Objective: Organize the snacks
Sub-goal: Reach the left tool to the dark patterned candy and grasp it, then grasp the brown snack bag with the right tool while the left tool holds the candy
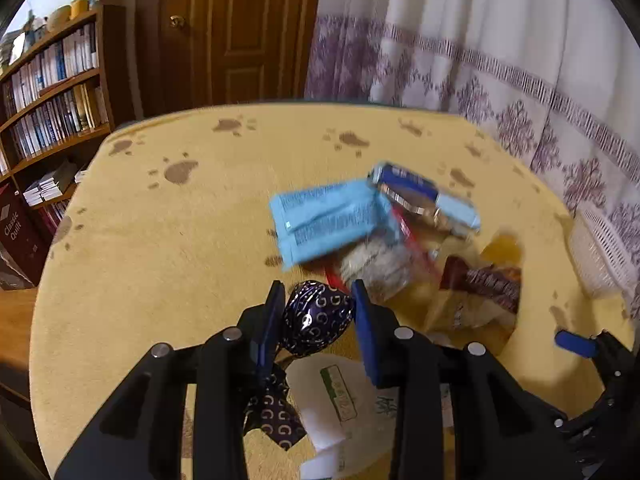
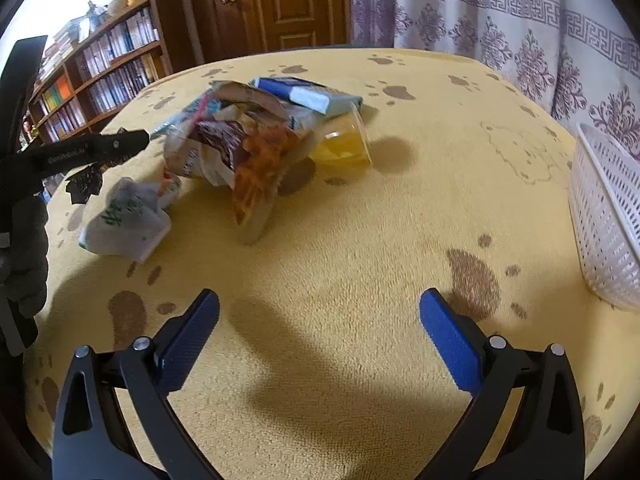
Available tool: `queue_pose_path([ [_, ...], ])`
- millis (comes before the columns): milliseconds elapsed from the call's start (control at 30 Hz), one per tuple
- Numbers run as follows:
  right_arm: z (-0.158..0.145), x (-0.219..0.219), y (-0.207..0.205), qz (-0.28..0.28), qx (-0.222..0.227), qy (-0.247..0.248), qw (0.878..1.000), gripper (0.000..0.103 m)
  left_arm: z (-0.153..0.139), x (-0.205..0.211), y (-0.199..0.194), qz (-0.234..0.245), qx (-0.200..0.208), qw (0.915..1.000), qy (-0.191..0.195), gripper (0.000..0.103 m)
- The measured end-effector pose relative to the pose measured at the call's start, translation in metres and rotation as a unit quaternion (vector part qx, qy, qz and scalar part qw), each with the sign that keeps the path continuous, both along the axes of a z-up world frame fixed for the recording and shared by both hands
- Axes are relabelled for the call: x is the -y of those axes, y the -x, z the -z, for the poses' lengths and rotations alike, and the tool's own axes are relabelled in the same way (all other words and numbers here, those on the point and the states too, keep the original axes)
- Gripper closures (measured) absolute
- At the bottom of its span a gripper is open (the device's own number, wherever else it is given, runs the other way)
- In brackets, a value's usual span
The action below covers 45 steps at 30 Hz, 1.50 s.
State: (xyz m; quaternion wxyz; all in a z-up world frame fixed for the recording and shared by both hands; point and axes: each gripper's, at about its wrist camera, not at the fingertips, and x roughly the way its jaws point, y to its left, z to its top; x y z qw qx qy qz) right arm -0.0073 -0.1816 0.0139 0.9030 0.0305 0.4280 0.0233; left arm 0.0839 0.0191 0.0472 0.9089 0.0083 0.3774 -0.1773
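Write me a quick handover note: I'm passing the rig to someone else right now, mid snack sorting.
Left gripper: jaws around the dark blue foil-wrapped candy, which sits between the pads.
Right gripper: jaws wide open, nothing in them, over bare yellow cloth.
Snack pile and white packet lie loose on the cloth.
White basket stands at the right edge; its inside is not visible.
Done: candy picked out. Left: carry it to the basket, then the rest.

Probably a home living room: a bookshelf [image 1: 52, 92], panelled wooden door [image 1: 236, 28], patterned curtains [image 1: 500, 60].
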Motion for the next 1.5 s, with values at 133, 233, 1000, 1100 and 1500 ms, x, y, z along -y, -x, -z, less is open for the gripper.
queue_pose_path([
  [133, -0.018, -0.004, -0.008, -0.011, 0.025, -0.013, 1.000, 0.002, -0.010, -0.007, 0.005, -0.007, 0.007, 0.9998, 0.018, 0.068],
  [233, -0.033, -0.012, -0.020, -0.025, 0.051, -0.008, 0.998, 0.002, -0.013, -0.010, 0.006, -0.011, 0.008, 0.9996, 0.026, 0.068],
  [1000, -0.008, -0.034, -0.084, -0.112, 0.007, 0.002, 0.994, 0.038, -0.004, -0.024, 0.001, -0.042, -0.012, 0.9984, 0.035, 0.068],
  [1100, -0.007, -0.031, -0.079, -0.102, 0.011, -0.008, 0.995, 0.041, -0.005, -0.024, 0.002, -0.043, -0.010, 0.9983, 0.037, 0.068],
  [1500, -0.044, -0.015, -0.037, -0.055, 0.059, -0.066, 0.995, 0.044, -0.014, -0.028, 0.007, -0.041, 0.001, 0.9977, 0.054, 0.068],
])
